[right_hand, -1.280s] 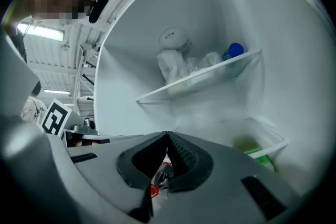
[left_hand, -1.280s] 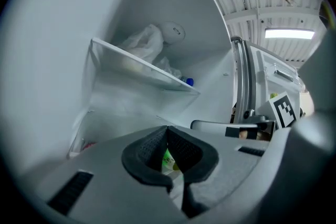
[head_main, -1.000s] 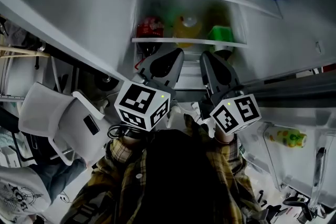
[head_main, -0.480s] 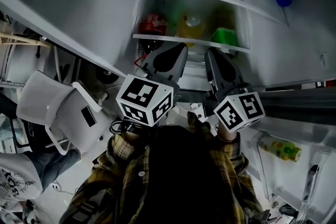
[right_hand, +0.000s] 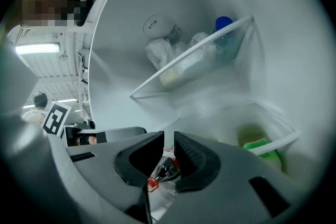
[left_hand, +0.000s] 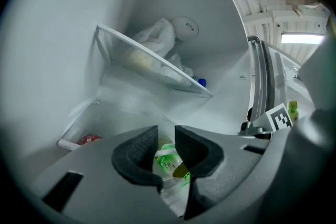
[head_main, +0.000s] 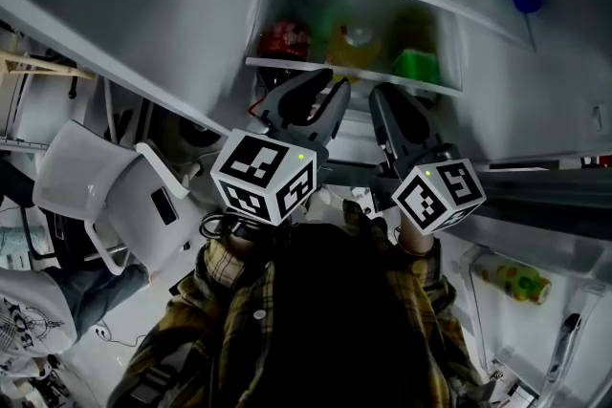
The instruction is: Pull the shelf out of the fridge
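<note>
**Head view.** Looks into the open white fridge (head_main: 497, 110) at the clear glass shelf with a white front trim (head_main: 268, 63), which carries a red can (head_main: 285, 40), a yellow bottle (head_main: 354, 43) and a green carton (head_main: 416, 65). Finds the trim's long axis running side to side, square across the aim of both grippers. Places the left gripper (head_main: 335, 79) near the trim's middle, with its tips right up to the trim in the picture but contact uncertain. Places the right gripper (head_main: 381, 91) just beside it, toward the right end. Neither clearly nearer.

**Left gripper view.** Shows black jaws moderately apart, just opened, gripping nothing. Through the gap, straight ahead: the green carton and a white strip, likely the trim, pressed by neither pad.

**Right gripper view.** Shows jaws parted only narrowly, also just opened, holding nothing. Beyond the gap: a red-topped thing, hard to name. Trim and green carton off to the right of the jaws.

Probably calls for closing on the trim either side of its middle, then drawing straight back.
</note>
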`<state>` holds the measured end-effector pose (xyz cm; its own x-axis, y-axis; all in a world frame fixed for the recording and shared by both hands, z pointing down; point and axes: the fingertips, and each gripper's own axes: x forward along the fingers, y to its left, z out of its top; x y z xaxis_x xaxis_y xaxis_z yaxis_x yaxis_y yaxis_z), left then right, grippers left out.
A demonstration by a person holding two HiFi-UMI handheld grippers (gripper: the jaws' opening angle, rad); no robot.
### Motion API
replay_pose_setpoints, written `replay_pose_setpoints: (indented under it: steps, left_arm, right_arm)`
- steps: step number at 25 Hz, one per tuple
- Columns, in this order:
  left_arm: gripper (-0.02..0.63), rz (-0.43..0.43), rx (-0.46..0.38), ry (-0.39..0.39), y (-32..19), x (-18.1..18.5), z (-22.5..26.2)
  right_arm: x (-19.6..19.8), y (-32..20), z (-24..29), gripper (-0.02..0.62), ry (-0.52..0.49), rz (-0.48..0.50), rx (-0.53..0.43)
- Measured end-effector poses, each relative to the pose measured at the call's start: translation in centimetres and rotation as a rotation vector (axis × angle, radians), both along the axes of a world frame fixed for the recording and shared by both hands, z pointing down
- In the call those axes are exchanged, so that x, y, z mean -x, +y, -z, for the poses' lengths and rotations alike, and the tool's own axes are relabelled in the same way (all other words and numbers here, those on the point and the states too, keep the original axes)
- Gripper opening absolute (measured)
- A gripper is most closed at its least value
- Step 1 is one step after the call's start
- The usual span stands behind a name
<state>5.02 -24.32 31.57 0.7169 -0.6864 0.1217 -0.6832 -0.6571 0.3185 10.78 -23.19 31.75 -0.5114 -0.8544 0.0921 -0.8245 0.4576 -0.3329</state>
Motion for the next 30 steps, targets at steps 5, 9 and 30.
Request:
replay_pose_setpoints:
  steps: [5,9,30]
  left_arm:
    - [0.151,-0.004,0.034,-0.007,-0.2,-0.3,-1.0]
    - [0.188,-0.002,0.056,-0.003,-0.5,-0.2,-1.6]
    - [0.207,-0.002,0.302,0.150,-1.7,-0.3,-7.0]
  right_arm:
    - [-0.4,-0.3,-1.0,0.111,-0.026,0.009,0.035]
    - [-1.0,-0.6,-1.4,0.140,-0.052,-0.006,0.044]
    - [-2.1,-1.8,-5.2,0.178,-0.268,-0.007,0.209]
